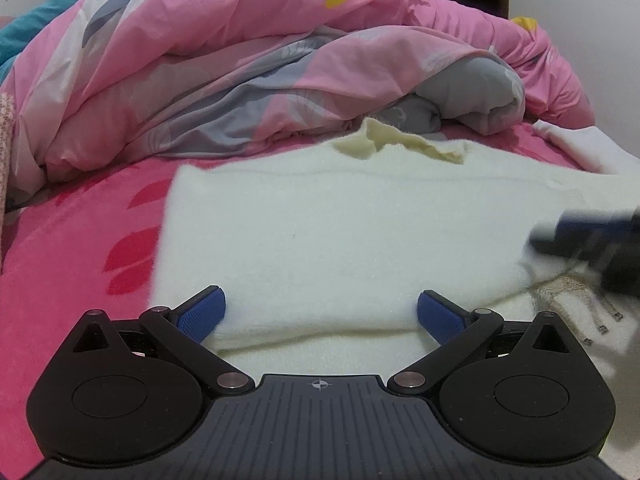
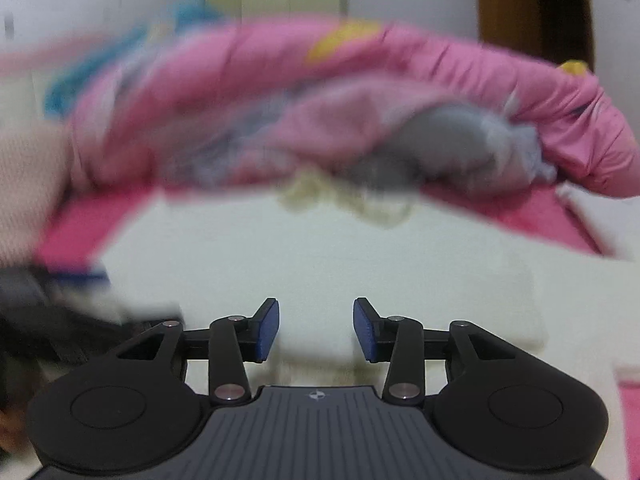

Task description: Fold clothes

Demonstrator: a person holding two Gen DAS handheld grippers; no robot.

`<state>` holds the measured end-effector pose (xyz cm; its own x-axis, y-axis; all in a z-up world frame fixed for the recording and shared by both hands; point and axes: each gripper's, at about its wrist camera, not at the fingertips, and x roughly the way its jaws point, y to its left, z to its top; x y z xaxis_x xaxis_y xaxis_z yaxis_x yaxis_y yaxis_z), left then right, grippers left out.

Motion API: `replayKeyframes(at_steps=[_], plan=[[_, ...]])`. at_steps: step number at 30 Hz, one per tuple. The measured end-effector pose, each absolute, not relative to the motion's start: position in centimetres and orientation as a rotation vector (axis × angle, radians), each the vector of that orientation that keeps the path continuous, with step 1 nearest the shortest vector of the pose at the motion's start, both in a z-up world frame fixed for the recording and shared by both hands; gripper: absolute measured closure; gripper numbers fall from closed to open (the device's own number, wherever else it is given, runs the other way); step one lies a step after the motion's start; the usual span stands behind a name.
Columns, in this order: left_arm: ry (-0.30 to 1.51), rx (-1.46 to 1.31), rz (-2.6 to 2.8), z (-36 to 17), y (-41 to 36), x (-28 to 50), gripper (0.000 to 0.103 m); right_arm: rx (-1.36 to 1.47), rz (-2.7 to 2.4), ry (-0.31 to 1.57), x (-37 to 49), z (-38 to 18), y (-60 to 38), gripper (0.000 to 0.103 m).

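Both grippers angled down, jaws apart, over sweater.

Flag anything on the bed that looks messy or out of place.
The quilt is bunched in a heap behind the sweater, not spread flat. The sweater's collar is rumpled and looks yellower than its body.

Fuzzy matt knit sweater, smooth cotton-like quilt (creased), plush bedsheet, matt blk plastic grippers.
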<state>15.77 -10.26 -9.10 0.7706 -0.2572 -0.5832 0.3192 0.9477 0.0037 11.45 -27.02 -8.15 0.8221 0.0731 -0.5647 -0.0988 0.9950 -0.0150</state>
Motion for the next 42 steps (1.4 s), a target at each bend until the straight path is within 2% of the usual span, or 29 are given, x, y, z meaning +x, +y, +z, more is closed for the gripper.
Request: replayKeyframes(at_steps=[6, 9, 10, 12, 13, 42], plan=[[0.614, 0.102, -0.314, -9.0, -10.2, 15.7, 0.000, -0.066, 0.074, 0.585, 11.4, -8.7, -26.8, 0.052], [0.613, 0.100, -0.314, -9.0, -10.1, 15.7, 0.000, -0.063, 0.057, 0.576, 11.2, -8.9, -26.9, 0.040], [0.613, 0.100, -0.314, -9.1, -10.2, 15.7, 0.000, -0.068, 0.046, 0.576, 11.2, -8.9, -26.8, 0.034], [0.613, 0.100, -0.311, -9.1, -10.2, 15.7, 0.000, -0.079, 0.014, 0.584, 11.3, -8.9, -26.7, 0.004], [0.613, 0.099, -0.309, -9.1, -10.2, 15.7, 0.000, -0.073, 0.002, 0.601, 11.4, -9.0, -26.8, 0.000], [0.617, 0.137, -0.294, -9.0, -10.7, 15.8, 0.000, -0.041, -0.002, 0.661, 11.6, -9.2, -27.0, 0.000]])
